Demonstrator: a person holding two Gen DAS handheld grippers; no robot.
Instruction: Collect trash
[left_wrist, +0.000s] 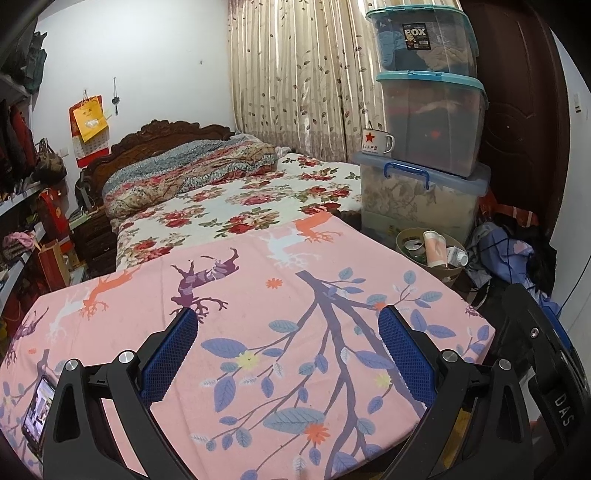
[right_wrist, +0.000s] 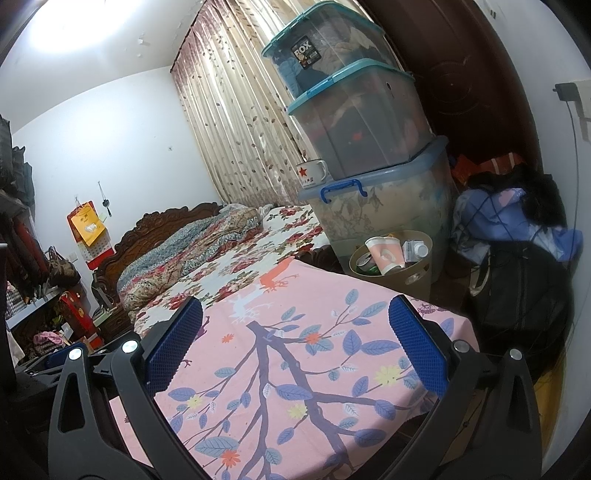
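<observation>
Table: pink leaf-print cloth (left_wrist: 280, 332) fills the lower centre of both views.
Bin: brown trash bin (right_wrist: 413, 275) at right centre, just past the table's far corner, holding a paper cup (right_wrist: 386, 254), a can and a small carton.
Left tool (left_wrist: 286, 343): fingers wide apart, holding nothing.
Right tool (right_wrist: 295, 339): fingers wide apart, holding nothing.

"BOX" on the top storage bin's label (left_wrist: 416, 35); "DAS" on a black device (left_wrist: 563, 410)
</observation>
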